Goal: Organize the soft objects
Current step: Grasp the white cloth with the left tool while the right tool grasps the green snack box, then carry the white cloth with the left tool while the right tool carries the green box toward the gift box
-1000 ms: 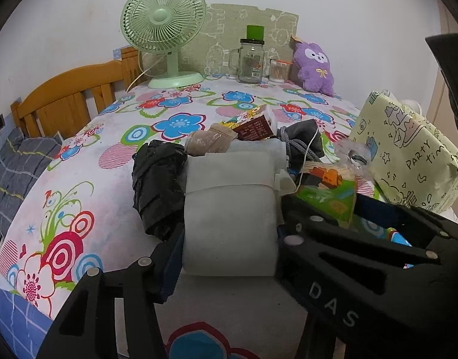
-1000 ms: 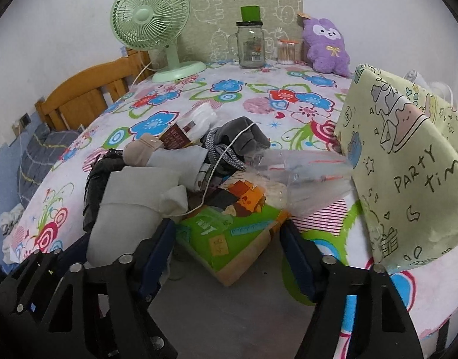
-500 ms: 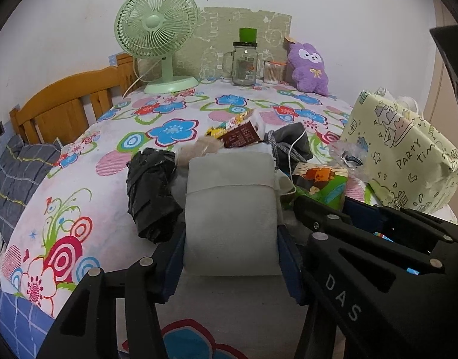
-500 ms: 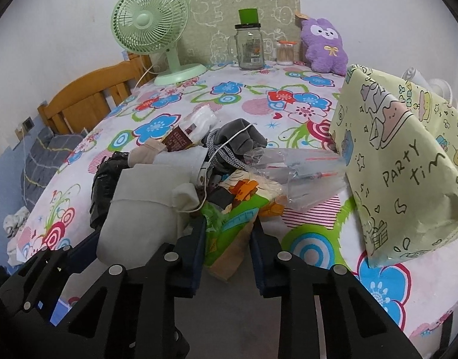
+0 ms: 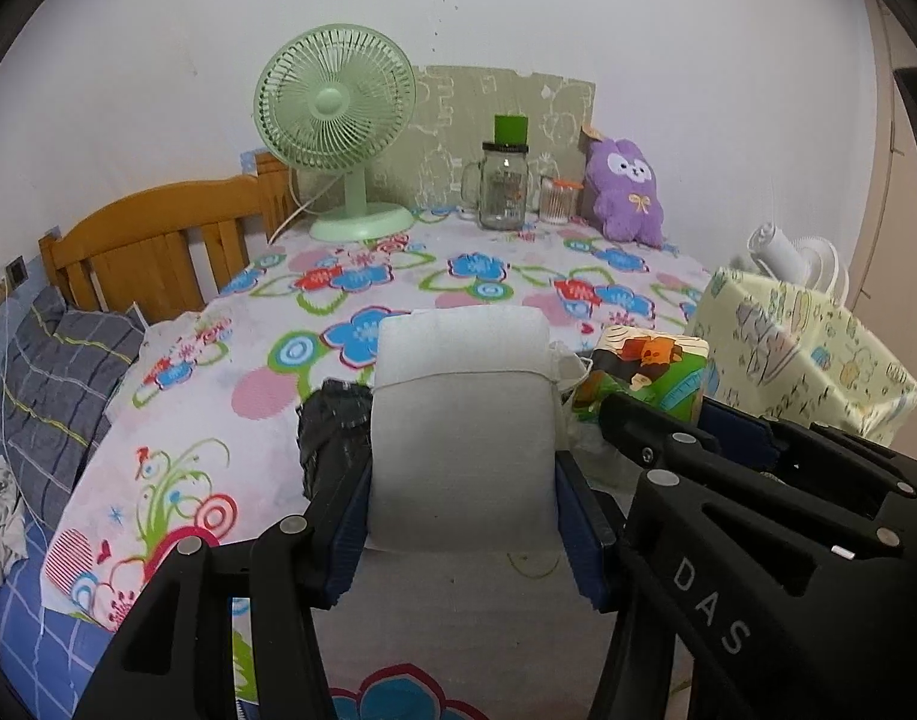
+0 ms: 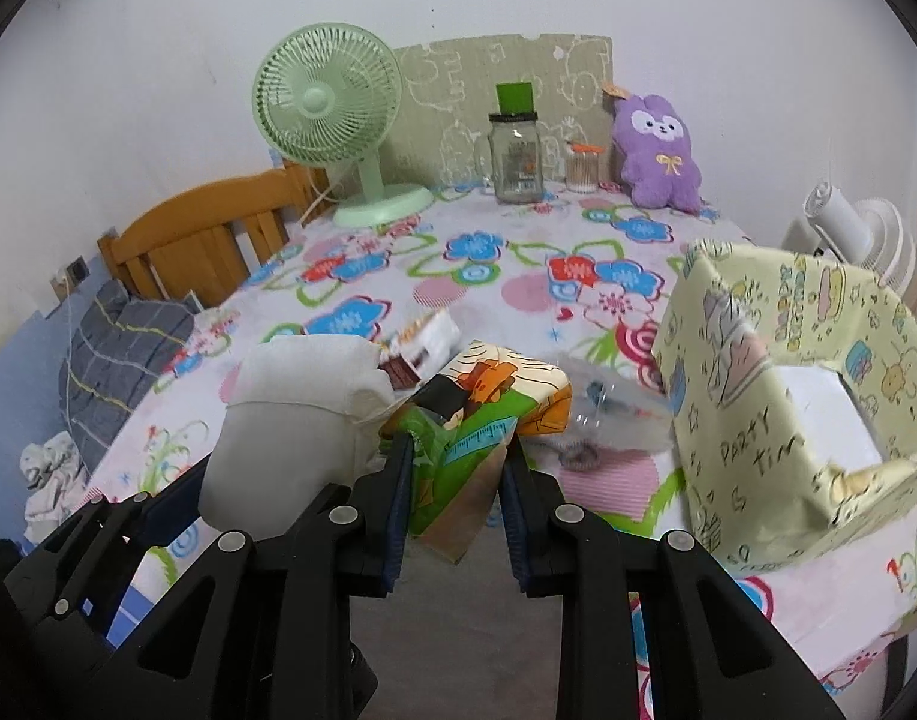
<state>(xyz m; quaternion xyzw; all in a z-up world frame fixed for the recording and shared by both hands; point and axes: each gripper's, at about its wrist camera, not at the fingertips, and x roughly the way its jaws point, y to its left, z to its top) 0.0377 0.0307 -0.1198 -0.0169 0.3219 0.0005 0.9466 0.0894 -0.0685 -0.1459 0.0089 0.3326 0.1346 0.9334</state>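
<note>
Your left claw (image 5: pixel 464 516) clamps a folded grey-white cloth (image 5: pixel 461 420), lifted above the flowered table (image 5: pixel 350 288). Just right of it, your right claw (image 6: pixel 455 492) pinches a green printed packet (image 6: pixel 470 420), held narrow, near the yellow party box (image 6: pixel 776 396).

A home bedroom: a floral-sheeted surface (image 5: pixel 350 372) adjoins a wooden bed headboard (image 5: pixel 152 246) with a grey plaid pillow (image 5: pixel 56 384) just below it; beyond the headboard stand a green desk fan (image 5: pixel 338 126) and purple plush toy (image 5: pixel 623 192).
</note>
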